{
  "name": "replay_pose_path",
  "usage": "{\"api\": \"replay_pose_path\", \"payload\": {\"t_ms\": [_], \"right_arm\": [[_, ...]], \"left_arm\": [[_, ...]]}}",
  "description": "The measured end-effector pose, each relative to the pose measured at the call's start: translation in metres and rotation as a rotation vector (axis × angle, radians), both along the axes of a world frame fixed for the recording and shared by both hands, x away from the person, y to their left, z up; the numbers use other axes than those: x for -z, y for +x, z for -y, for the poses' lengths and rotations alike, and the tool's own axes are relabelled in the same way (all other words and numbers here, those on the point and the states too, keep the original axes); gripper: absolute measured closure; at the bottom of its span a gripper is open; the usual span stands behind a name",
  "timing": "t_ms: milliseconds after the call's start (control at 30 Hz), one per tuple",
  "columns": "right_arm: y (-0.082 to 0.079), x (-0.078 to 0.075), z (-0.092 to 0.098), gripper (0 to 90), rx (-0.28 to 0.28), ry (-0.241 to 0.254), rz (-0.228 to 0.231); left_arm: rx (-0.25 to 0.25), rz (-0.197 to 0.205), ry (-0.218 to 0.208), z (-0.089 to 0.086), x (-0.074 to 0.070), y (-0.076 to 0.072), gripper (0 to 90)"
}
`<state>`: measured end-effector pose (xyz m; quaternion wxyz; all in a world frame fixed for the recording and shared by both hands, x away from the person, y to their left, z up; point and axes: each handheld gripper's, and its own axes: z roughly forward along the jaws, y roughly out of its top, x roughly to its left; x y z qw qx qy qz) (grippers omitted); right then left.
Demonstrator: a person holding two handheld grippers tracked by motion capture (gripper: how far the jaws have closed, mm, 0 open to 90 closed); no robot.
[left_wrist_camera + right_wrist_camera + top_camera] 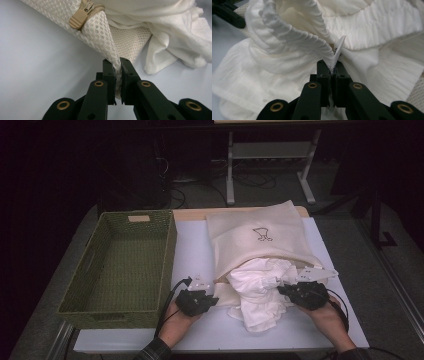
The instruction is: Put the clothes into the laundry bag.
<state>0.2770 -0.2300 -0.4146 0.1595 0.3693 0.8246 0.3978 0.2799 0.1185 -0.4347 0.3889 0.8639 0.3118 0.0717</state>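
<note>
Left gripper (206, 292) is clamped on the mesh edge of the cream bag (260, 237), near the open mouth; in the left gripper view the mesh (117, 67) is pinched between the jaws, with the zipper pull (79, 18) just up-left. Right gripper (287, 287) is closed on the white garment (260, 292); in the right gripper view a fabric fold with a label (338, 53) is squeezed between the jaws. Garment is seen bunched half out of the bag mouth, spilling onto the white table (192, 250). Bag is laid flat on the table, right of the green woven basket (117, 265), not touching it. Both grippers are held by hands at the table's near edge.
</note>
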Motion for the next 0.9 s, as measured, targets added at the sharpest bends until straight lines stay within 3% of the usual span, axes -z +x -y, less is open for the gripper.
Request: {"api": "replay_pose_path", "payload": {"t_ms": [900], "right_arm": [[0.079,0.009,0.012,84.1,0.206,-0.045,0.014]], "left_arm": [[0.006,-0.002,-0.002,0.002,0.001,-0.001,83.9]]}}
